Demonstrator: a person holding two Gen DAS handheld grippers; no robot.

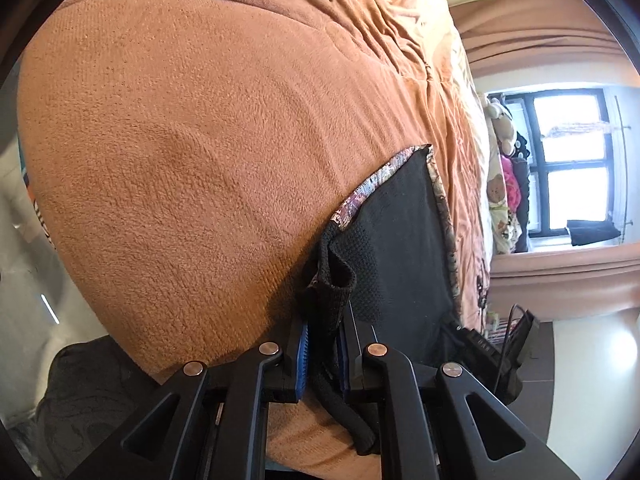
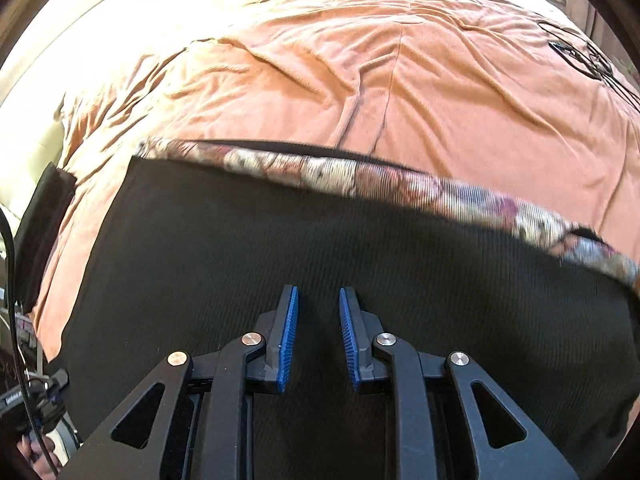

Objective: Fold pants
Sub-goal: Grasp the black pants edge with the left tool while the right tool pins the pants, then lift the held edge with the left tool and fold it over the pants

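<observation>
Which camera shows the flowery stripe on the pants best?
The right wrist view: the stripe runs nearly the whole way across, above the black pants. The left wrist view shows it smaller, as a thin edge round the cloth.

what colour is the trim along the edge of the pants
Multicoloured floral-looking print trim on black pants; clearest in the right wrist view.

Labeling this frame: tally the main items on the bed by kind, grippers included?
Black pants with patterned waistband: 1
Orange bedspread: 1
Left gripper, shut on pants: 1
Right gripper, nothing between its pads: 1
Total: 4
</observation>
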